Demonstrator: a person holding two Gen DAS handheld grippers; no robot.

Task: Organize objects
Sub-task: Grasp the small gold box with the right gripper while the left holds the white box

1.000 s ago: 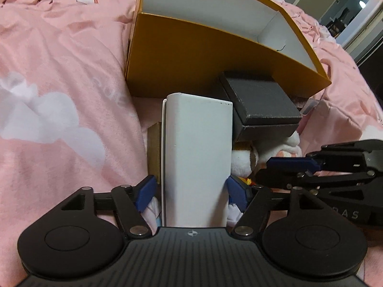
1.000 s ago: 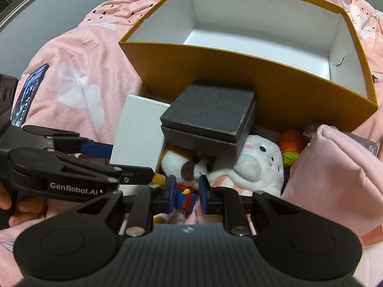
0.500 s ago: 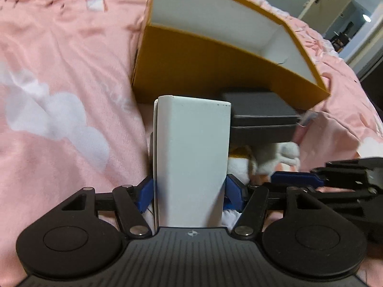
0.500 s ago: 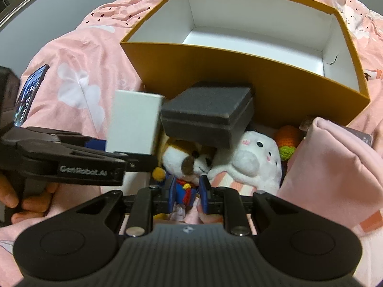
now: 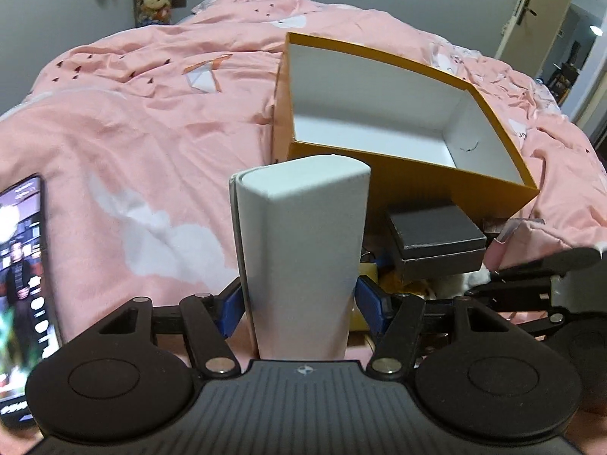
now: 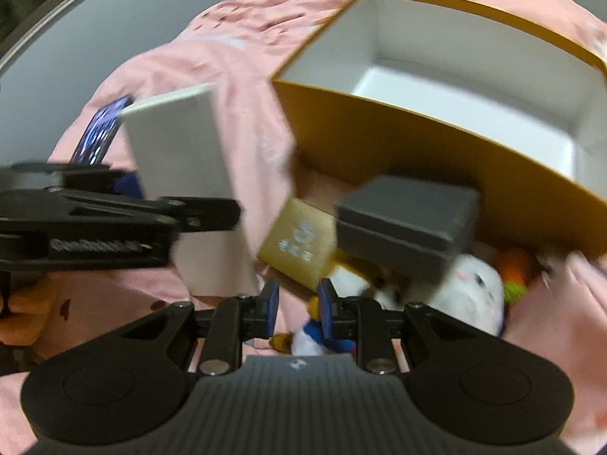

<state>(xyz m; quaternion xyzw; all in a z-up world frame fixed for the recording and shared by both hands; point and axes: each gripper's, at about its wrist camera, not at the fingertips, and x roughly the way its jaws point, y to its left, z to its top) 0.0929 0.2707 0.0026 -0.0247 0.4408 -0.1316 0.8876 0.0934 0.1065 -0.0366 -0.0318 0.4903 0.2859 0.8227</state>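
bed (image 5: pixel 132 144); on it: orange box (image 5: pixel 383 174); phone (image 5: pixel 22 284); gold box (image 6: pixel 299 242)

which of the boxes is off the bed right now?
The white box, clamped upright in the left gripper. The open yellow box, dark grey box and small gold box aren't gripped.

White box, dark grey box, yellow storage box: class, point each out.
white box (image 5: pixel 303 250), left wrist view, front face.
dark grey box (image 5: pixel 436 227), left wrist view, lid.
yellow storage box (image 5: pixel 409 174), left wrist view, near wall.
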